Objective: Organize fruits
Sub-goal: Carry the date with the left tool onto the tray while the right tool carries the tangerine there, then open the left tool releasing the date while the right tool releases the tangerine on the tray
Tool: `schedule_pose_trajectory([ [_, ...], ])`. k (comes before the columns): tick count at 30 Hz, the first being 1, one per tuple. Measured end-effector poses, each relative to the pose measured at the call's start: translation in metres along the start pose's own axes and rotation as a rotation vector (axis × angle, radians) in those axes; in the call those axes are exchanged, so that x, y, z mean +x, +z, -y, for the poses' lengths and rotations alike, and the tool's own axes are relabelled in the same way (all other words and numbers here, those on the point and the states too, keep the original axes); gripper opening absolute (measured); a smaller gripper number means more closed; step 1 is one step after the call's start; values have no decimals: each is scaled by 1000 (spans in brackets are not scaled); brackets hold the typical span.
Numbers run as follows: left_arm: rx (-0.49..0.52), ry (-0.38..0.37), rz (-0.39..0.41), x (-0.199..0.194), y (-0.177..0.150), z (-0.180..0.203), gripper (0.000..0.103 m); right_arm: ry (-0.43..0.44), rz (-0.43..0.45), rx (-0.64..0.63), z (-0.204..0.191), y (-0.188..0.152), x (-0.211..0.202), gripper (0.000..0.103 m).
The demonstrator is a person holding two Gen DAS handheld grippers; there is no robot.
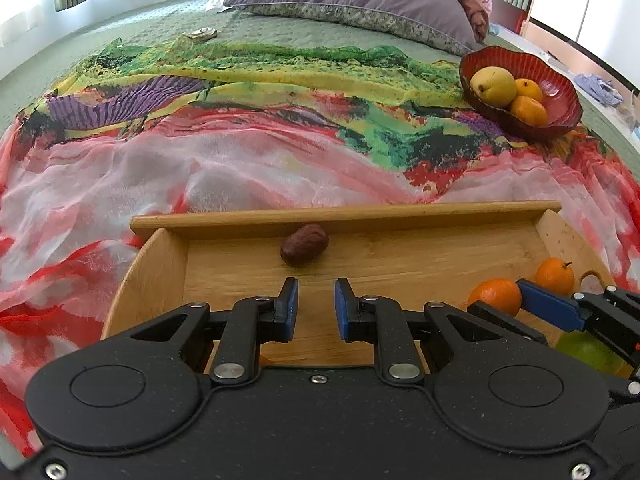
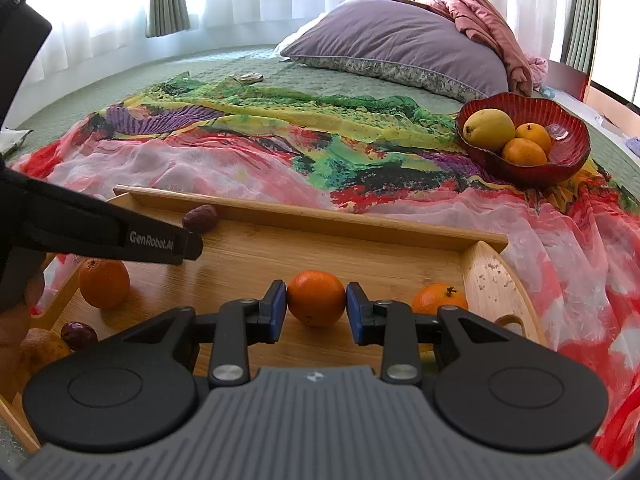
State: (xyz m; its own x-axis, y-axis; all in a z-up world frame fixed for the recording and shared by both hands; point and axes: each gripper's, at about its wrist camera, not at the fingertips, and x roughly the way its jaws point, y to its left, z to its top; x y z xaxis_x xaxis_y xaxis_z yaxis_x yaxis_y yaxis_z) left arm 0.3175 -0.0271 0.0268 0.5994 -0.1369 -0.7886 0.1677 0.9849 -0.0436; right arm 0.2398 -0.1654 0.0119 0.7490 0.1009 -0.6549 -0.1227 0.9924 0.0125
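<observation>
We close the right gripper squarely on the tangerine mid-tray, its fingers touching; the left gripper hovers empty, narrowly parted.

Beside the wooden tray, a green fruit sits half hidden behind the right tool; a brownish fruit at the tray's near-left corner is cut off.

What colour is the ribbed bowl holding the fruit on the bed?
Dark red ribbed glass bowl, translucent, with a wavy rim; clearest in the right wrist view.
</observation>
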Motion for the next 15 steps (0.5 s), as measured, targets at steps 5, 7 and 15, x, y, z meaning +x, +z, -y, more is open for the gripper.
schedule_pose_trajectory([
  [5,11,6,5,1,-3,1,19,7,4,15,2,-1,0,38],
  [7,12,7,5,0,-3,1,19,10,4,18,2,-1,0,38],
  [15,16,7,15,-5,-4,1,19,23,21,43,6,-1,-4,42],
])
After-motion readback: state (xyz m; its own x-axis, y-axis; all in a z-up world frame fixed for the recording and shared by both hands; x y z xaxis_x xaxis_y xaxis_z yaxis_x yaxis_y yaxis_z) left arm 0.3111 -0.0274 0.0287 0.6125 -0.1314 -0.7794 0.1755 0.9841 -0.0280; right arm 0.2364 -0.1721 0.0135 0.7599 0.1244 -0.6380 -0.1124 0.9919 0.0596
